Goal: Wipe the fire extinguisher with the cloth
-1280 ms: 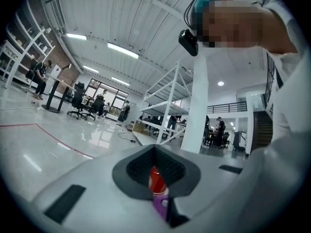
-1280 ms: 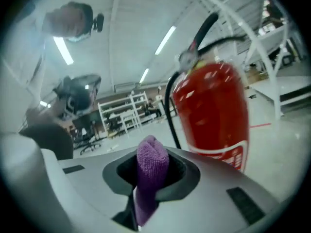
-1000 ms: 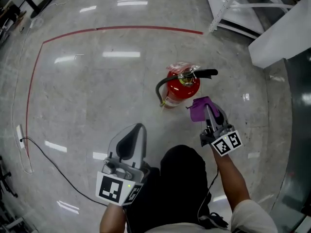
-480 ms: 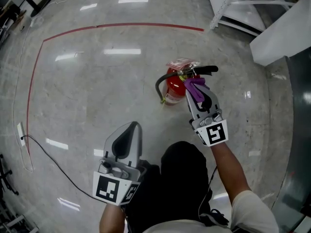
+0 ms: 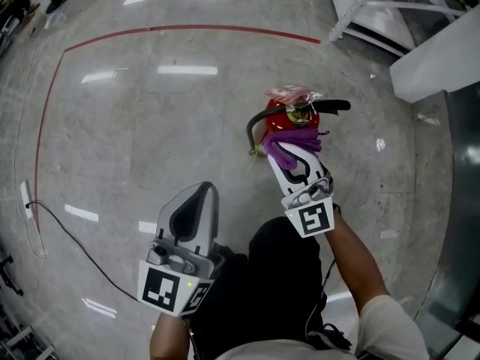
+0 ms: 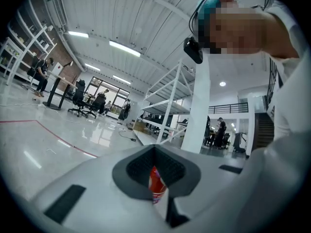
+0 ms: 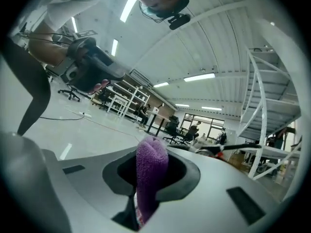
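Observation:
A red fire extinguisher [image 5: 294, 120] stands on the glossy floor, with a black lever [image 5: 331, 106] and a black hose [image 5: 255, 128]. My right gripper [image 5: 287, 150] is shut on a purple cloth [image 5: 291, 142], which lies against the near side of the cylinder below the valve. In the right gripper view the cloth [image 7: 150, 176] bulges up between the jaws, and the lever [image 7: 238, 147] shows beyond it. My left gripper [image 5: 205, 191] is held low and left, apart from the extinguisher, jaws together and empty. A sliver of the red extinguisher [image 6: 156, 185] shows through its notch.
A red line [image 5: 187, 28] curves across the floor behind the extinguisher. White shelving legs [image 5: 358, 7] and a white slab [image 5: 439, 60] stand at the upper right. A black cable [image 5: 71, 242] trails at the left. The person's dark-clad knee [image 5: 281, 272] is between the grippers.
My right gripper has swung left and forward with the cloth, from beside the extinguisher's right onto its near side. The left gripper has hardly moved.

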A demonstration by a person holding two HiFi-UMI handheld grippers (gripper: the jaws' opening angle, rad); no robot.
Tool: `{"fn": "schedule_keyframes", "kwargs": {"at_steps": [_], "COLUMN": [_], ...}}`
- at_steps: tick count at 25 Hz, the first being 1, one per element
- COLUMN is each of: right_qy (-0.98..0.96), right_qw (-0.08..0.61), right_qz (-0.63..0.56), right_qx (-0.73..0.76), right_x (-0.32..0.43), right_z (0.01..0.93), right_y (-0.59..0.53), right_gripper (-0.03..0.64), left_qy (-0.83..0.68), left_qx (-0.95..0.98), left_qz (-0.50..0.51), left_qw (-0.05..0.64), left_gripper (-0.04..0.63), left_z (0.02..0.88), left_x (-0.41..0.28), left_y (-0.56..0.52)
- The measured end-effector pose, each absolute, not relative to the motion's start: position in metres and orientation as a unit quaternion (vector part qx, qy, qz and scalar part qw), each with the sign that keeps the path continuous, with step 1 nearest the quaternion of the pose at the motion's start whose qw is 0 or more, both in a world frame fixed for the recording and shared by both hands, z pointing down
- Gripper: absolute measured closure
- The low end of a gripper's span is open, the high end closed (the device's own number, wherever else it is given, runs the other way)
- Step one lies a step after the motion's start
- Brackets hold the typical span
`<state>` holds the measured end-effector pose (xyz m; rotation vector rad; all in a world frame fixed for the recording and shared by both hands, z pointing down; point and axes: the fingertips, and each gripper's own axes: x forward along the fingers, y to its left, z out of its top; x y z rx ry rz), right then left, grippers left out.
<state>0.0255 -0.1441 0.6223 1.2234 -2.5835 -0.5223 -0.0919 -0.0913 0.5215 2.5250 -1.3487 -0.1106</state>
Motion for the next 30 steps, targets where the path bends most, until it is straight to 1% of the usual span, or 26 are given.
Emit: {"fn": "schedule_keyframes", "kwargs": {"at_steps": [6, 12, 15, 22, 24, 30], "right_qy": [-0.904, -0.917, -0.92, -0.913, -0.914, -0.92], "right_qw": [0.143, 0.144, 0.155, 0.184, 0.189, 0.172], "right_qz": [-0.102, -0.028, -0.011, 0.049, 0.049, 0.046], "right_qx": [0.39, 0.372, 0.361, 0.361, 0.356, 0.348], "right_x": [0.011, 0.007, 0.005, 0.009, 0.009, 0.01], "right_z": [0.699, 0.758, 0.789, 0.86, 0.872, 0.877], "right_y": [-0.145, -0.151, -0.152, -0.157, -0.155, -0.155], "right_gripper": [0.549, 0.548, 0.548, 0.548, 0.548, 0.548], "left_qy": [-0.457, -0.46, -0.463, -0.473, -0.474, -0.483], "left_qx": [0.878, 0.875, 0.871, 0.866, 0.866, 0.862], "left_qz": [-0.045, -0.031, -0.033, -0.032, -0.027, -0.021], "left_qw": [0.14, 0.146, 0.159, 0.158, 0.156, 0.149], "left_gripper": [0.592, 0.592, 0.592, 0.592, 0.592, 0.592], "left_z": [0.524, 0.539, 0.545, 0.543, 0.542, 0.539], "left_x": [-0.08, -0.082, -0.087, -0.097, -0.099, -0.105], "left_y": [-0.091, -0.092, -0.09, -0.086, -0.084, -0.082]}}
